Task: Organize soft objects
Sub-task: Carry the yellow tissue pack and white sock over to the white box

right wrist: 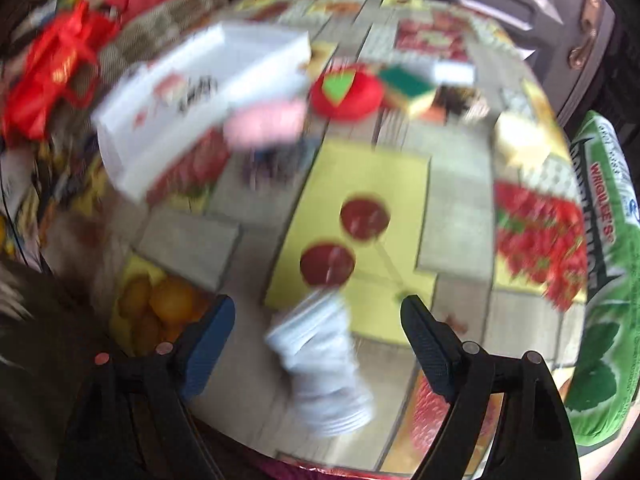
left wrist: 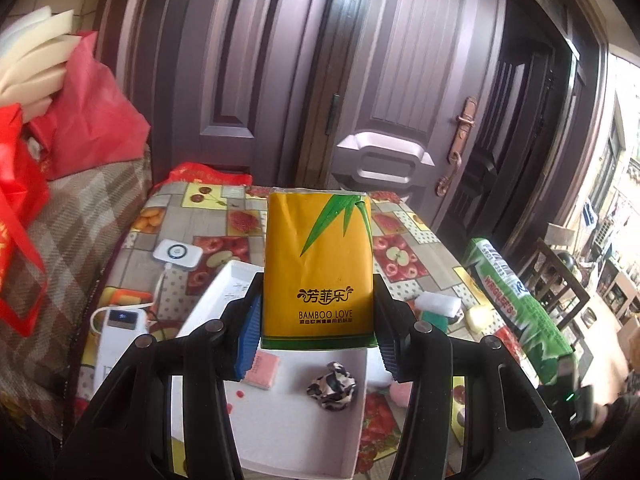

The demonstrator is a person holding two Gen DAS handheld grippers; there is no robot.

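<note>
My left gripper (left wrist: 318, 300) is shut on a yellow "Bamboo Love" tissue pack (left wrist: 318, 268), held upright above the white box (left wrist: 280, 432). Inside the box lie a small pink pad (left wrist: 262, 364) and a black-and-white crumpled cloth (left wrist: 332, 386). The right wrist view is blurred. There my right gripper (right wrist: 318, 308) points down at the table with its jaws wide apart. A white crumpled soft thing (right wrist: 324, 368) lies between them, and neither pad touches it. The white box (right wrist: 168, 128) is at the upper left, with a pink soft object (right wrist: 264, 124) beside it.
On the fruit-print tablecloth (right wrist: 360, 184) lie a red round item (right wrist: 346, 90), a green sponge (right wrist: 408, 86) and a pale yellow piece (right wrist: 516, 138). A green Wrigley's pack (right wrist: 604, 260) lines the right edge. A power bank (left wrist: 120, 332) and red bags (left wrist: 80, 112) are left.
</note>
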